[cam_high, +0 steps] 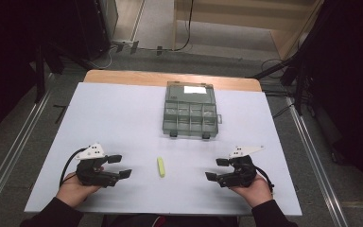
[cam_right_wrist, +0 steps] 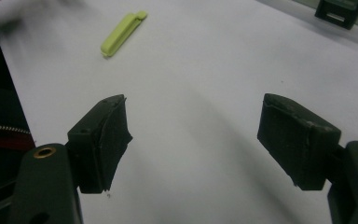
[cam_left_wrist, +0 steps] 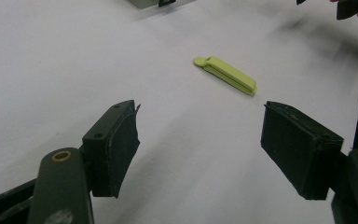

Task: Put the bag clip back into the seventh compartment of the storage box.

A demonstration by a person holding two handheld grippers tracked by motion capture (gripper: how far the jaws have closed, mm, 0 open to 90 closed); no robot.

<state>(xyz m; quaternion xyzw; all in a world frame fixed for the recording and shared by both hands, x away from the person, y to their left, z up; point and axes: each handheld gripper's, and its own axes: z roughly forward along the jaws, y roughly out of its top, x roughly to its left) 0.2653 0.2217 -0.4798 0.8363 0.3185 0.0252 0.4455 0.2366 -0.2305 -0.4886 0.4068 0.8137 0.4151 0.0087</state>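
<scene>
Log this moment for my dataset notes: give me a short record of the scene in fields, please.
surface: white table
clip: yellow-green clip lying flat, untouched, between the two grippers
box: grey compartment box, lid closed, toward the far edge of the table
left gripper: left gripper open, empty, pointed toward the clip
right gripper: right gripper open, empty, pointed toward the clip
contact: neither gripper touches anything

from my left gripper view the grey compartment box (cam_left_wrist: 151, 3) is cut off by the top edge. its contents are too small for me to tell from the high view (cam_high: 190, 113). the right gripper view clips it at the top corner (cam_right_wrist: 342, 11).
</scene>
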